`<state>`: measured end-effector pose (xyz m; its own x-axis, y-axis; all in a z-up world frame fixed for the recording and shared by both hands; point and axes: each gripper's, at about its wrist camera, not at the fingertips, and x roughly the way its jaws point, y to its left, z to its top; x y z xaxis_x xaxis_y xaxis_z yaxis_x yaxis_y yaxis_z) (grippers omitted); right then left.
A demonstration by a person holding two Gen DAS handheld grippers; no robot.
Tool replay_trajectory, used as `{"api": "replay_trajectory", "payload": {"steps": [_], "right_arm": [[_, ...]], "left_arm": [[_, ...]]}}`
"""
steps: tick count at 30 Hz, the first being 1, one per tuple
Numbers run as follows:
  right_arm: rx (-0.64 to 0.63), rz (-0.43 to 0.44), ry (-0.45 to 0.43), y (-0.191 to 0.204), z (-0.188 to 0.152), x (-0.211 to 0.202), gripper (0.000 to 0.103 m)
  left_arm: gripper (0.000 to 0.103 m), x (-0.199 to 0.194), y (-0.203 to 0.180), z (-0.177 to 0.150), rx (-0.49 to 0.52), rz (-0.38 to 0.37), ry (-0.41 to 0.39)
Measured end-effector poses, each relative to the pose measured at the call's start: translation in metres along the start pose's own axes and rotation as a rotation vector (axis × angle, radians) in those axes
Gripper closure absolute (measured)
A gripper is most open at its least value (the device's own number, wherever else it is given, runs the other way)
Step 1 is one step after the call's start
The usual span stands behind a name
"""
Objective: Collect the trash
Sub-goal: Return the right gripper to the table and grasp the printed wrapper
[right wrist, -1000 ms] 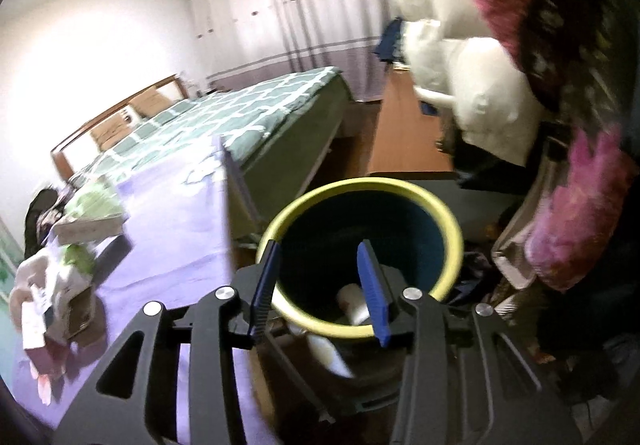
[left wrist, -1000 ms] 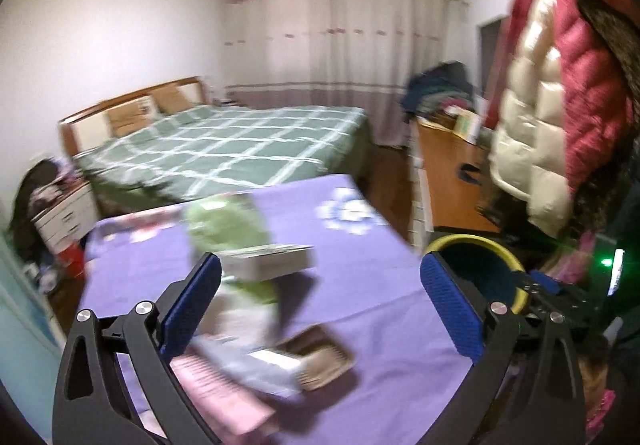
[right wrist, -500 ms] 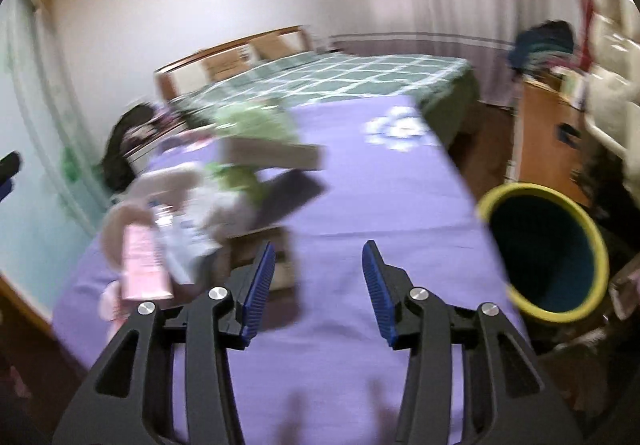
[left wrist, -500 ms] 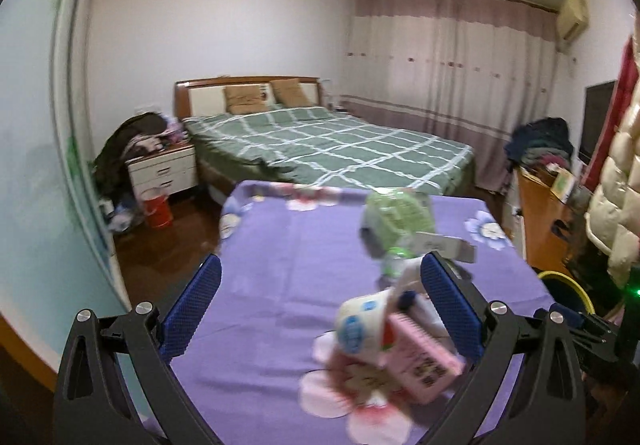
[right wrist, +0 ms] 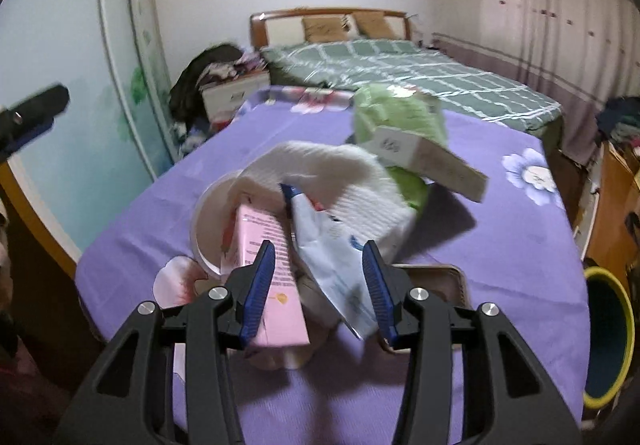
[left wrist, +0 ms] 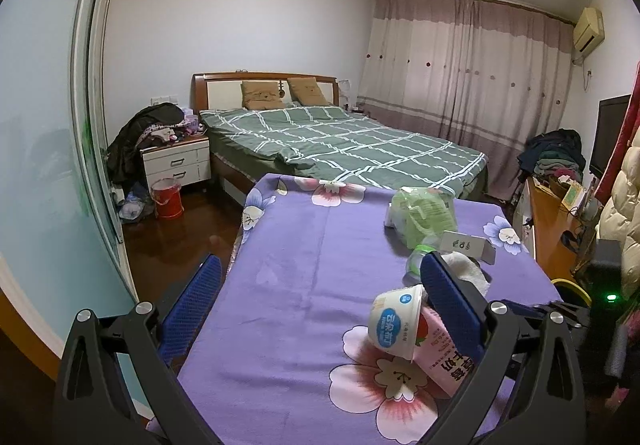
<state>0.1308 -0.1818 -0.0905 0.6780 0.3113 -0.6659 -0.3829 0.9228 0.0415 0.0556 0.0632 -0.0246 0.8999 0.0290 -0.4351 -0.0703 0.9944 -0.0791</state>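
A heap of trash lies on the purple flowered tablecloth [left wrist: 304,269]: a white yogurt cup [left wrist: 394,319], a pink carton [left wrist: 440,355], white tissue [right wrist: 332,169], a green bag [right wrist: 396,113], a flat box [right wrist: 432,161] and a blue-white pouch [right wrist: 332,257]. My right gripper [right wrist: 318,285] hovers low over the heap's near side, open. The carton and the pouch show between its fingers, and no pad presses on them. My left gripper [left wrist: 324,301] is wide open and empty, with the heap by its right finger. The yellow-rimmed bin [right wrist: 606,345] stands on the floor to the right.
A brown tray [right wrist: 448,281] lies under the heap's right side. Beyond the table is a green checked bed [left wrist: 340,149], with a white nightstand [left wrist: 176,163] and a red bucket [left wrist: 166,197] to its left. A wooden desk [left wrist: 548,221] and hanging coats [left wrist: 616,205] line the right wall.
My right gripper swung left from above the bin to the trash heap on the table. The left gripper's view swept left, so the heap now sits by its right finger.
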Motion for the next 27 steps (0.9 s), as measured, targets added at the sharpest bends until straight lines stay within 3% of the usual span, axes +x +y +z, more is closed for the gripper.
{"api": "replay_trajectory", "payload": {"steps": [12, 20, 22, 27], "right_arm": [[-0.044, -0.004, 0.053, -0.006, 0.0, 0.021, 0.058], [-0.062, -0.001, 0.065, -0.009, 0.005, 0.027, 0.052], [-0.064, 0.0, 0.078, -0.008, 0.003, 0.028, 0.06], [-0.03, 0.014, 0.061, -0.012, -0.001, 0.018, 0.067]], "left_arm": [[0.005, 0.009, -0.01, -0.003, 0.006, -0.026, 0.029], [0.005, 0.008, -0.016, -0.002, 0.011, -0.023, 0.019], [0.005, 0.009, -0.016, -0.003, 0.006, -0.025, 0.022], [0.005, 0.007, -0.017, -0.004, 0.013, -0.028, 0.025]]}}
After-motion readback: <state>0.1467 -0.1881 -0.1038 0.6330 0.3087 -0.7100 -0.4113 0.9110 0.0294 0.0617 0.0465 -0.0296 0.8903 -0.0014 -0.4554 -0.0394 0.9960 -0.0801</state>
